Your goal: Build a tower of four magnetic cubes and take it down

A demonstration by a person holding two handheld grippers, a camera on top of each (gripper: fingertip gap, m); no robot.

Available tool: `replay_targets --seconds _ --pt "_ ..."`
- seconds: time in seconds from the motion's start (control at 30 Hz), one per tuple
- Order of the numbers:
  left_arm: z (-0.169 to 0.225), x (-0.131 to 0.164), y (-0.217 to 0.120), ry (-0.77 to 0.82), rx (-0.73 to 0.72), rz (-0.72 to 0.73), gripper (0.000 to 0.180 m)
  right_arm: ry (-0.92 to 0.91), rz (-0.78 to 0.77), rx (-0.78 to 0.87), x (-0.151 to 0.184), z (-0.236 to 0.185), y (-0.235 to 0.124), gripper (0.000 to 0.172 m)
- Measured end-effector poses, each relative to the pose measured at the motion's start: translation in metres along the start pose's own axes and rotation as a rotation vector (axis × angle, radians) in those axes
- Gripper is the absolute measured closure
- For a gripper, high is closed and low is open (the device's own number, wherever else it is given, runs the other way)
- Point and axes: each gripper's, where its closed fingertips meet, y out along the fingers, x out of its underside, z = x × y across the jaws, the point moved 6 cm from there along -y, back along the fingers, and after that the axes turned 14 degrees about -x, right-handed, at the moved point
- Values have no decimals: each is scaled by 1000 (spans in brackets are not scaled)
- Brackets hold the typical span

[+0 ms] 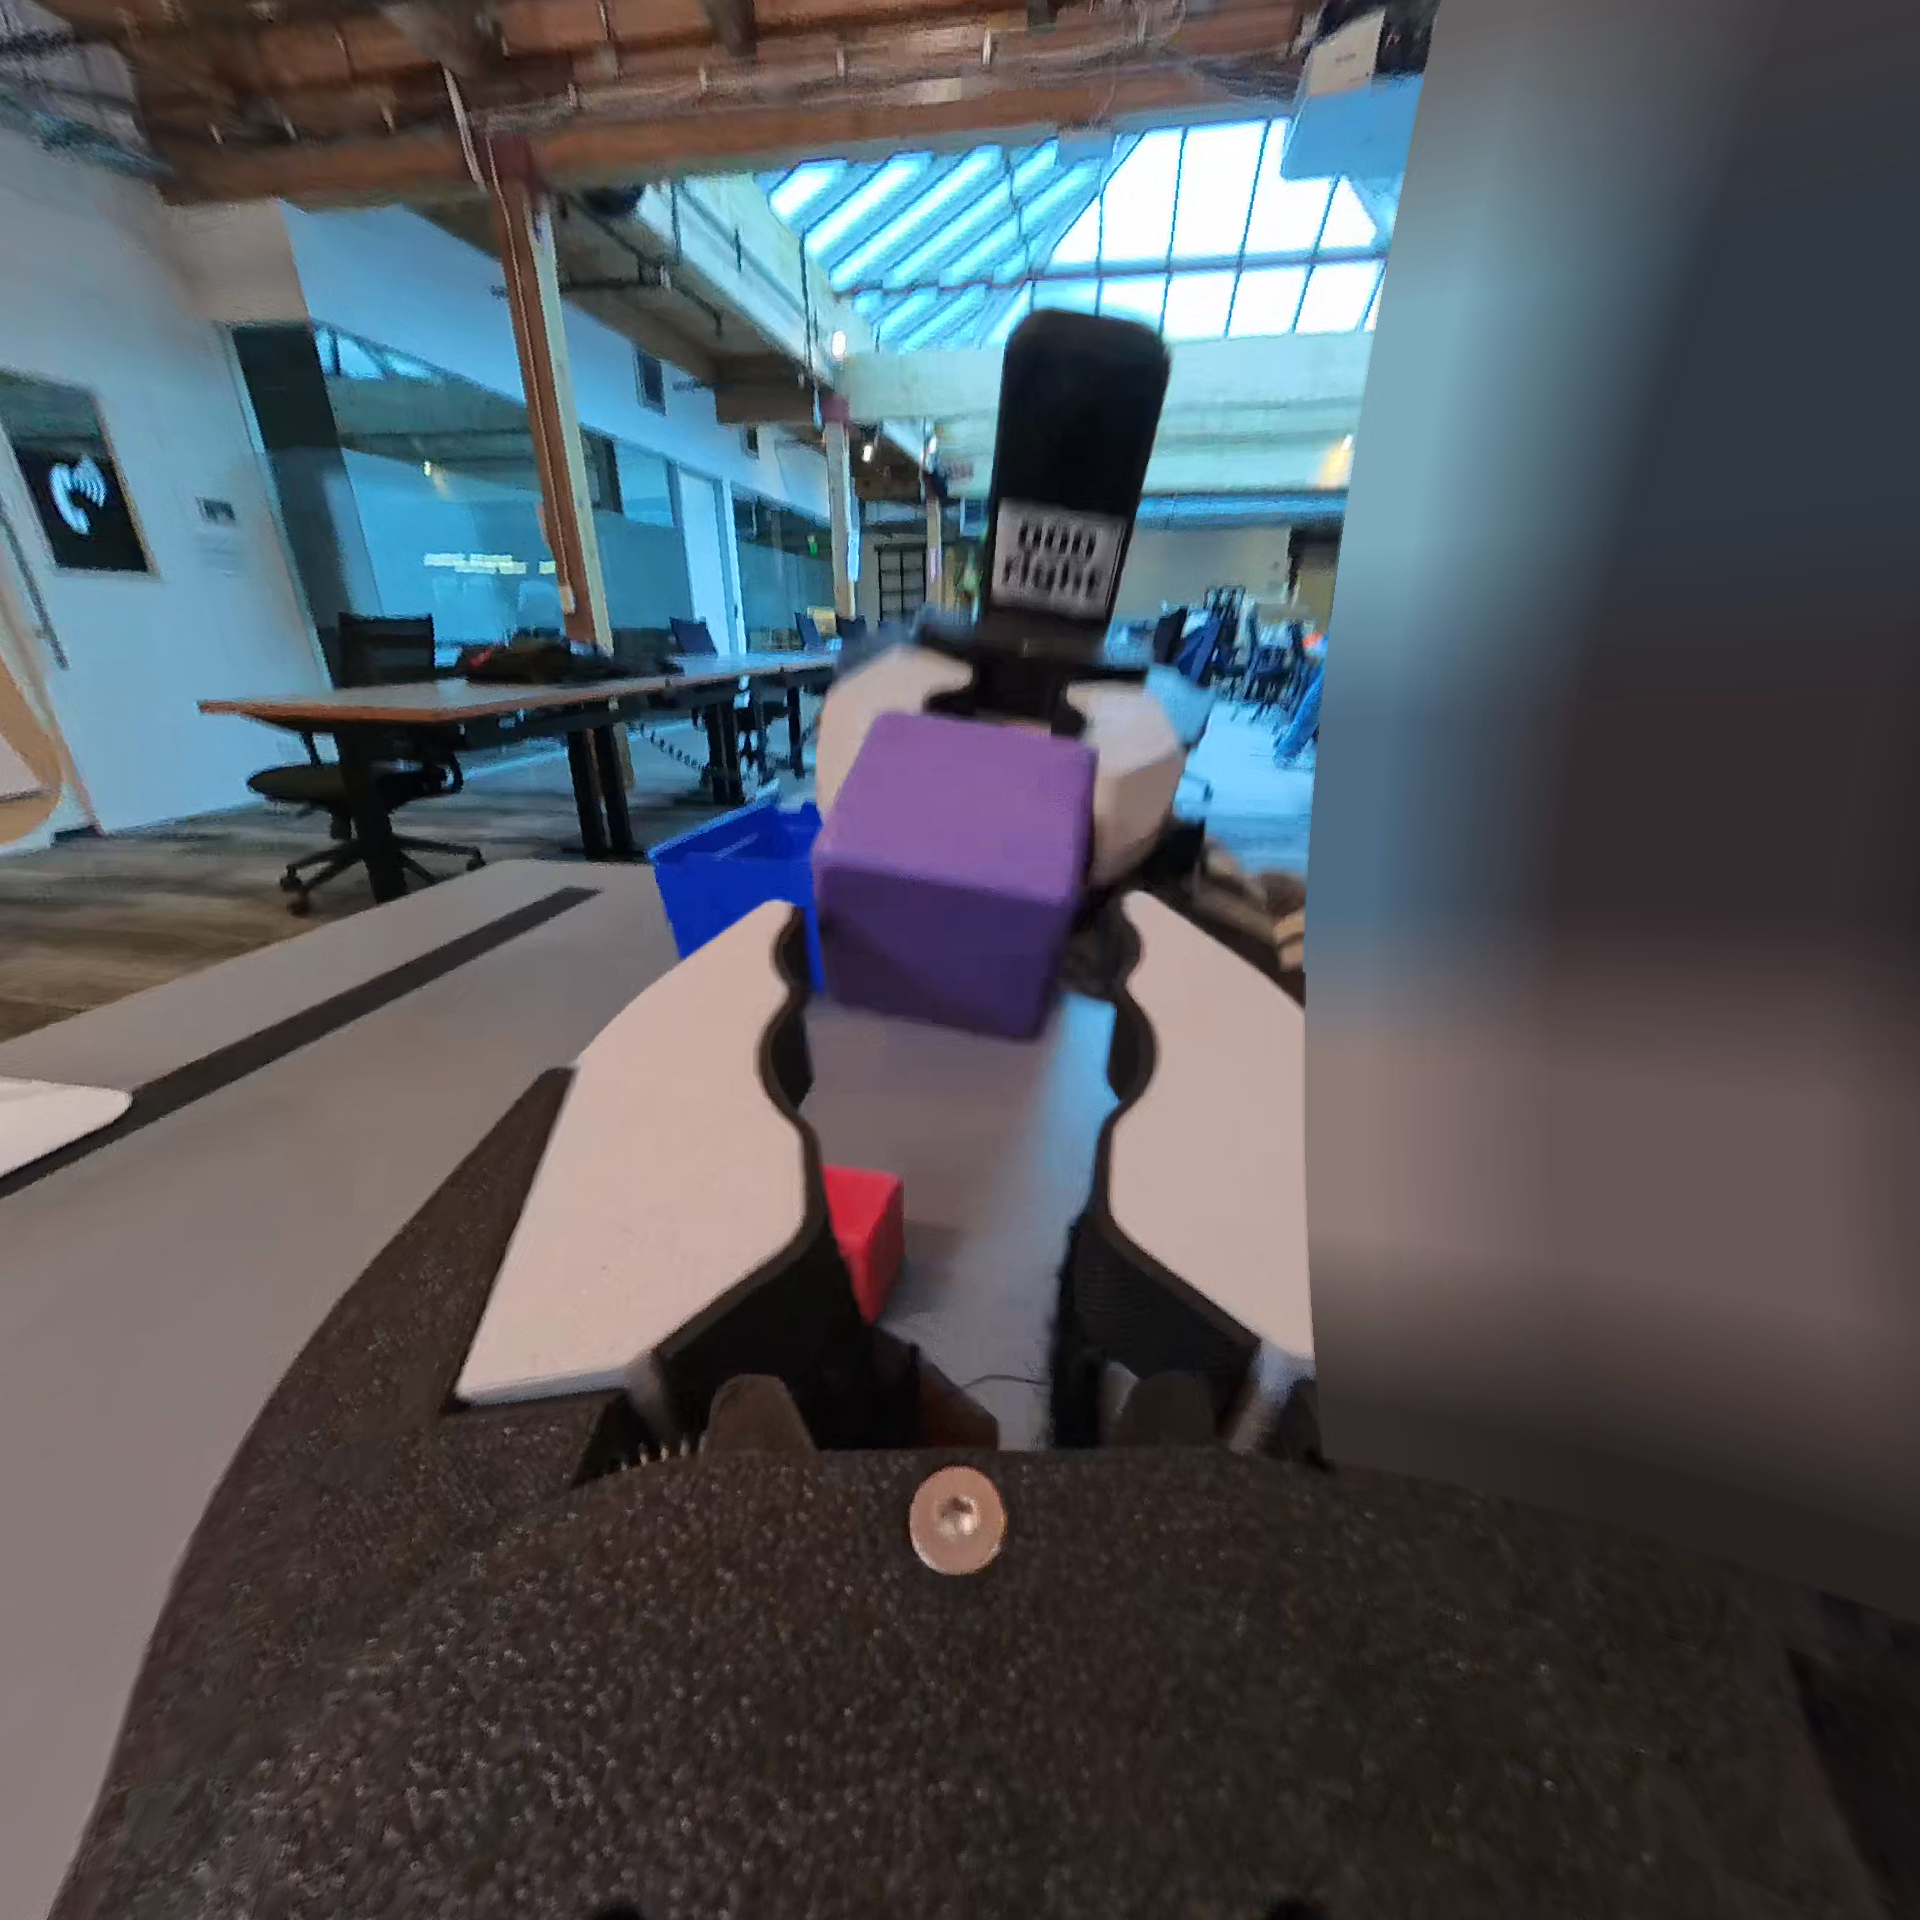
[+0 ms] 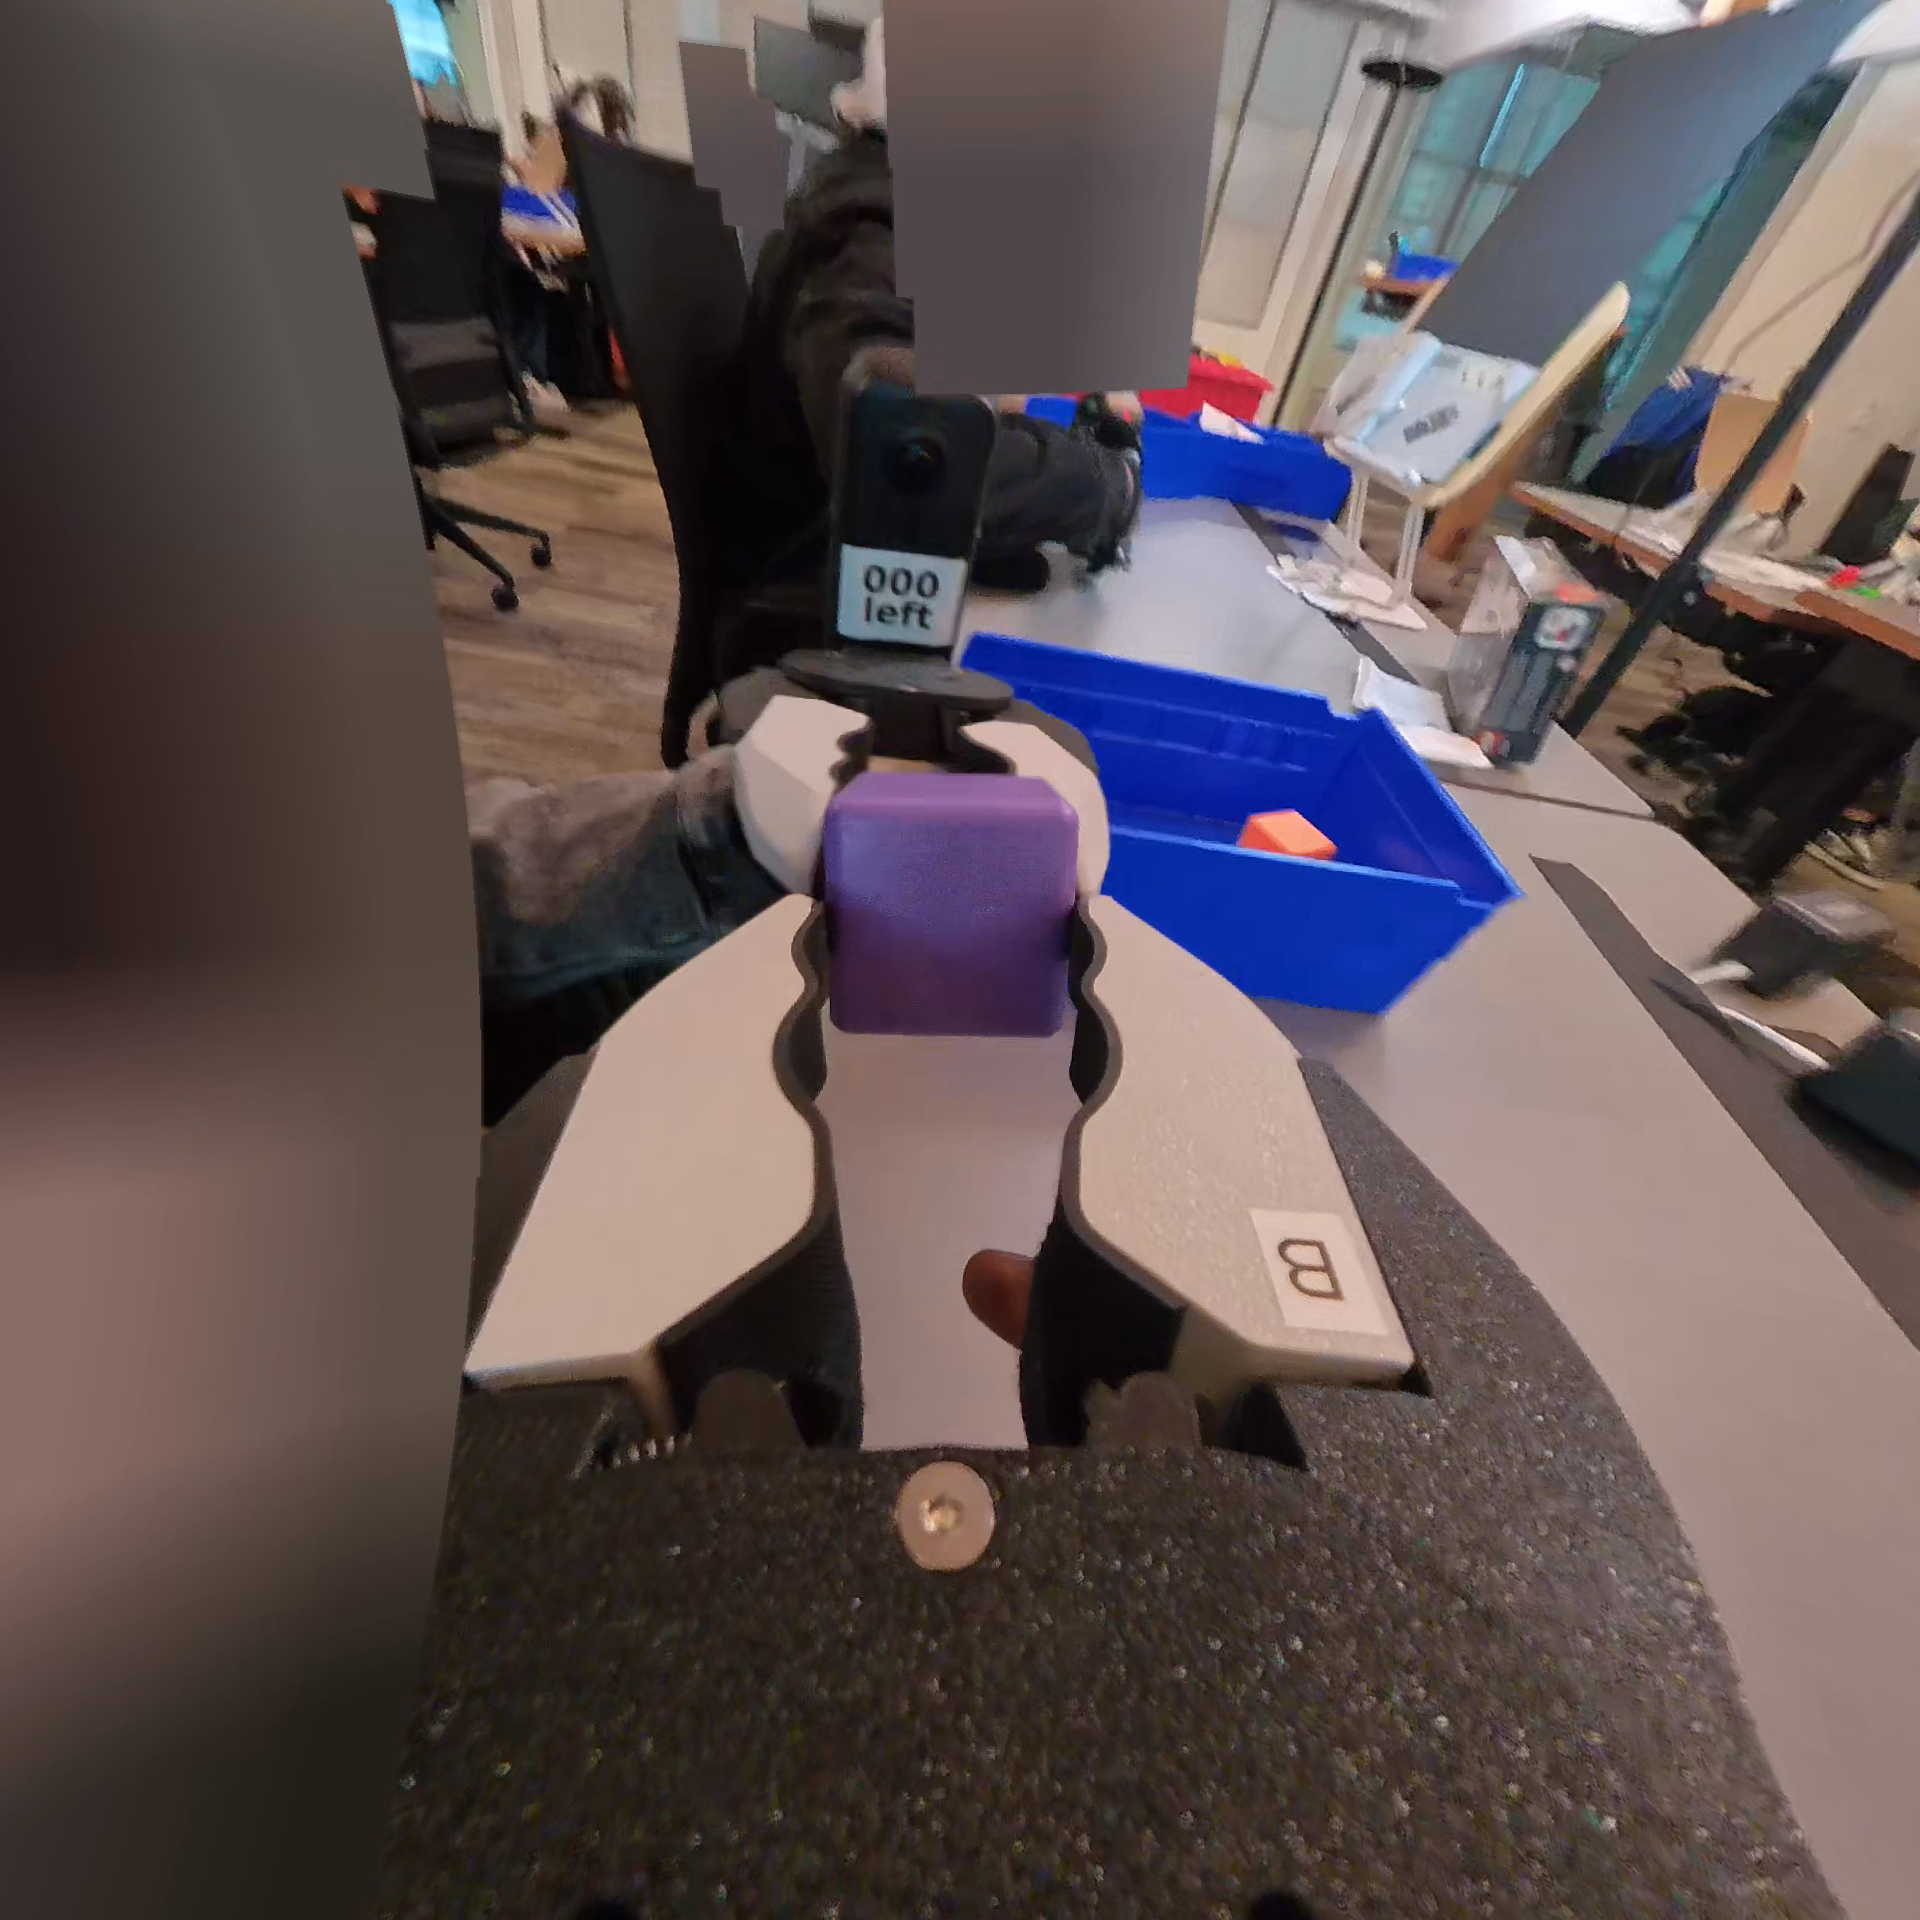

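Between right fingers (image 2: 1075, 951): purple cube (image 2: 951, 920)

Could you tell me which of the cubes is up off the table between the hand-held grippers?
The purple cube; the orange cube lies in the blue bin, and the red cube sits on the table.

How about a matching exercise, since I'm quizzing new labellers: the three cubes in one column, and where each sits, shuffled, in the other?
Things:
1. purple cube
2. red cube
3. orange cube

Places:
A. inside the blue bin
B. clamped between the right gripper's pads
C. on the grey table

Pairs: 1-B, 2-C, 3-A
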Motion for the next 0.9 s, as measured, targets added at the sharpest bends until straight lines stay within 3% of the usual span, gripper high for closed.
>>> replay_targets --seconds 0.03,0.17,0.3,0.4,0.5,0.67,0.73,0.9 --pt "-4 8 5 23 -22 -46 114 -3 -47 25 0 4 -10 128" --pt "-16 63 34 102 -30 -349 89 21 -337 57 5 19 -48 128" --pt "-32 120 69 203 -32 -595 91 100 -728 14 27 35 -71 128" --pt "-36 146 87 221 -11 -695 99 178 -895 -20 45 39 -76 128" --pt "-33 150 101 300 14 -685 102 230 -958 -63 61 38 -71 128" --pt "-25 166 104 383 85 -814 109 283 -959 -88 78 37 -60 128" --pt "-26 166 105 385 66 -813 129 310 -964 -77 84 36 -58 128" --pt "-26 167 105 361 65 -825 131 327 -950 -69 94 32 -57 128"
